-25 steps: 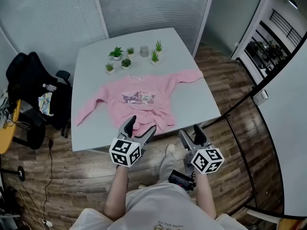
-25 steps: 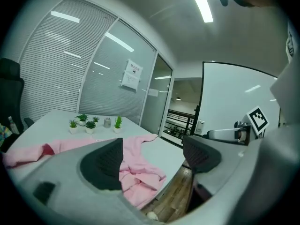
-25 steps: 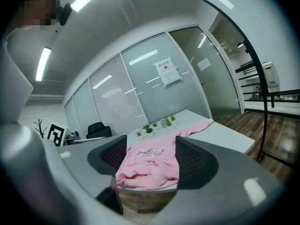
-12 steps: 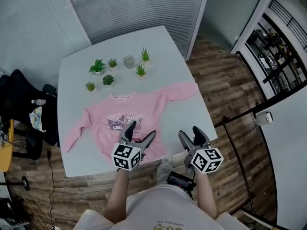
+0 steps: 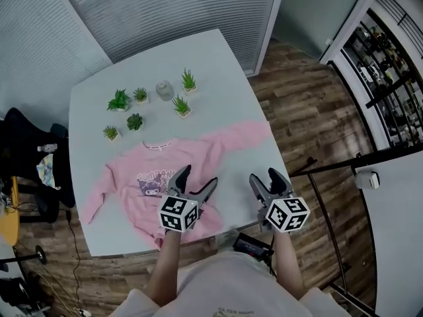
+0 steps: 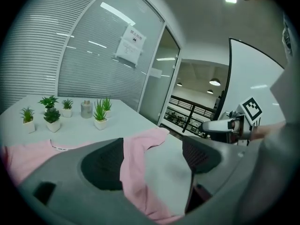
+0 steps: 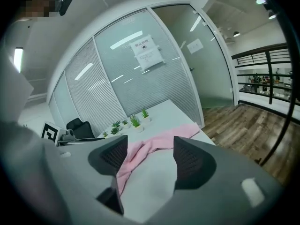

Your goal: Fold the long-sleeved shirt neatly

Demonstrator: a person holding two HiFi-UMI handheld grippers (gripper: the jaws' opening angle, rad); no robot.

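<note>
A white table (image 5: 218, 65) fills the middle of the head view, standing on a wood floor. A pink long-sleeved shirt (image 5: 165, 170) lies spread on the half nearest the person. It lies front up, with a cartoon print on the chest and the collar toward the far side. One sleeve stretches out to the table's right edge. The other bends down toward the left edge, and the hem is rumpled by the near edge. A black chair (image 5: 26, 150) stands left of the table.

The left gripper (image 5: 196, 178) hangs over the lower right part of the shirt. In its own view its jaws stand wide apart and grip nothing; the pink cloth (image 6: 136, 153) shows on the table between them. The right gripper (image 5: 264, 177) is over the table's near right corner, beside the shirt, also spread wide and holding nothing.

Beyond the collar stand small potted plants (image 5: 135, 121) and a grey jar (image 5: 164, 90).
</note>
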